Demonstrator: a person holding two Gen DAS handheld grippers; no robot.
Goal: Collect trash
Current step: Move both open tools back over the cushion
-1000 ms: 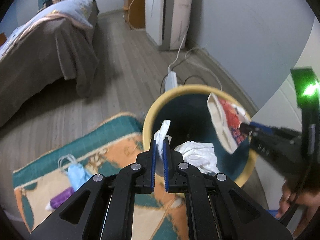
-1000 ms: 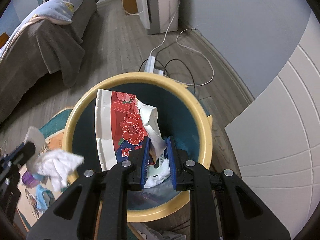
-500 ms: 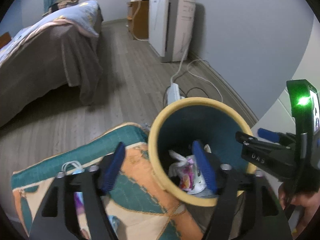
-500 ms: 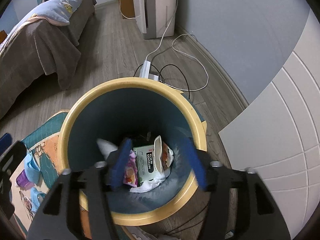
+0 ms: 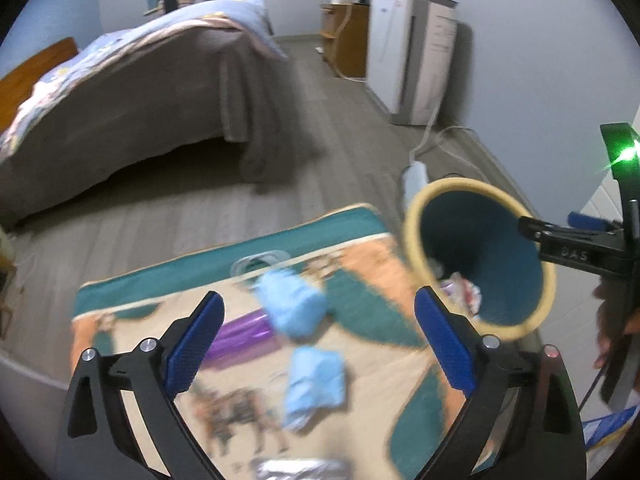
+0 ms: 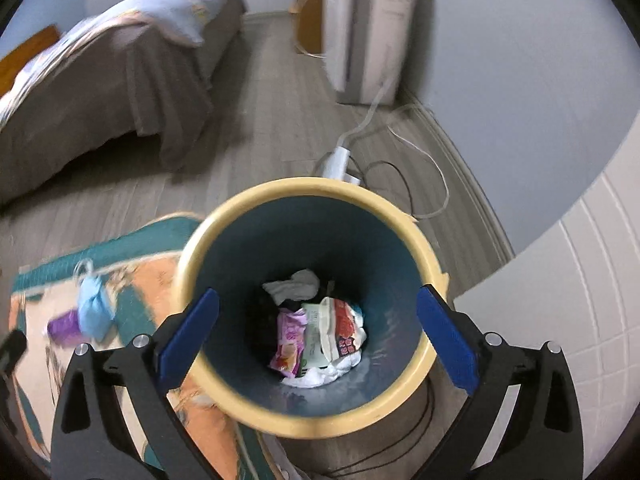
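A yellow-rimmed teal trash bin stands on the floor, also in the left wrist view. It holds a white tissue, a red-and-white wrapper and a pink packet. My right gripper is open and empty above the bin. My left gripper is open and empty above the rug. On the rug lie two blue face masks, a purple wrapper and a silver foil piece.
A bed with a brown cover is at the left. A white appliance, a power strip and cables lie behind the bin. A white panelled surface is at the right.
Both grippers opened and dropped the tissue and the red wrapper into the bin. My left gripper then swung left, over the rug and its trash.
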